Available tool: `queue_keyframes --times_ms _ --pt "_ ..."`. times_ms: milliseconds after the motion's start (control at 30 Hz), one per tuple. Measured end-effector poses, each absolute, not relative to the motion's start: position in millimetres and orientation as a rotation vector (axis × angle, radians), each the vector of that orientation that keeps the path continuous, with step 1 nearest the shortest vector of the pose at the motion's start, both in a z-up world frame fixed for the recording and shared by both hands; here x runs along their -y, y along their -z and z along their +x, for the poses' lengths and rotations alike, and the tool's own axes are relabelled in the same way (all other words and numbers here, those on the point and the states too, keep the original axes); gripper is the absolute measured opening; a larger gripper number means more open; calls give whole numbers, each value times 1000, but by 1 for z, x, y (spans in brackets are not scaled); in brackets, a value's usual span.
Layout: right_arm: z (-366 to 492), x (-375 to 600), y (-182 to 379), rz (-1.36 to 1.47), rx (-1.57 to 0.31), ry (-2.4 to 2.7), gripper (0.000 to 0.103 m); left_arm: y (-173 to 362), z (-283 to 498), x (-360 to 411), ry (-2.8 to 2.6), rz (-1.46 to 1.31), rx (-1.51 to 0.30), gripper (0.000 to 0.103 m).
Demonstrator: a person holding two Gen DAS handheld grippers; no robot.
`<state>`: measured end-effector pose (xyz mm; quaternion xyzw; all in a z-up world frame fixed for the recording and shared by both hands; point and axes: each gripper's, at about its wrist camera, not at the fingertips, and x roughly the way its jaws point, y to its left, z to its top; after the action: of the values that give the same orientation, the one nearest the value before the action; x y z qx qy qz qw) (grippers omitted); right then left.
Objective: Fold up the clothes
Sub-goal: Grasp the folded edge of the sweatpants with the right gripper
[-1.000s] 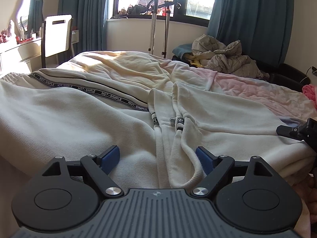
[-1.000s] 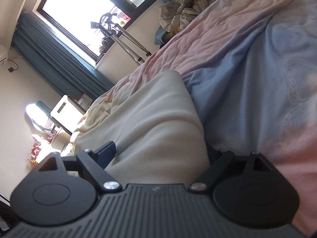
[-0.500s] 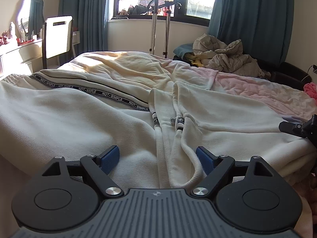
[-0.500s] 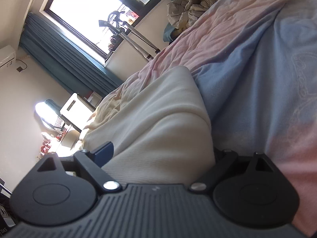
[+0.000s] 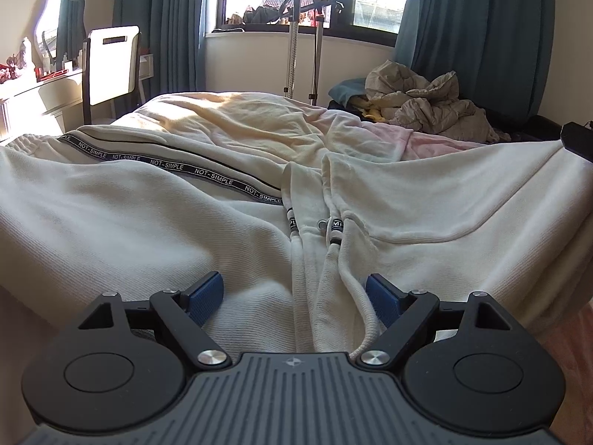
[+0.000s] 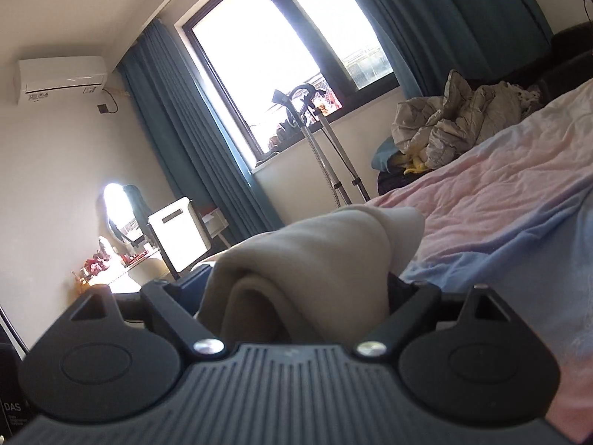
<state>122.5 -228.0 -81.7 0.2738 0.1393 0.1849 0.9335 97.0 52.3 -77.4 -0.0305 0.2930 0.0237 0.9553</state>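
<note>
Cream hoodie (image 5: 426, 204) under left gripper (image 5: 294, 294), fingers apart. Only right view shows right gripper (image 6: 296, 289) clamped on bunched hoodie fold.

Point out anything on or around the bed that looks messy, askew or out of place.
The cream sweatpants lie rumpled across the bed, drawstrings trailing loose toward the left gripper. The right gripper holds one edge bunched between its jaws. A crumpled beige heap sits beyond the bed. Nothing looks damaged.
</note>
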Motion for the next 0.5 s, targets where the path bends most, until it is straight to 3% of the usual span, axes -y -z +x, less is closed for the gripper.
queue_keyframes --times_ms 200,333,400,500 --pt "121 215 71 520 -280 -378 91 77 97 -52 -45 -61 -593 87" --pt "145 252 116 812 -471 -271 90 77 96 -52 -40 -64 -587 88" --pt "151 264 138 963 -557 -259 87 77 95 -52 -39 -60 -585 88" --pt "148 262 136 924 -580 -215 71 77 95 -53 -39 -56 -583 88"
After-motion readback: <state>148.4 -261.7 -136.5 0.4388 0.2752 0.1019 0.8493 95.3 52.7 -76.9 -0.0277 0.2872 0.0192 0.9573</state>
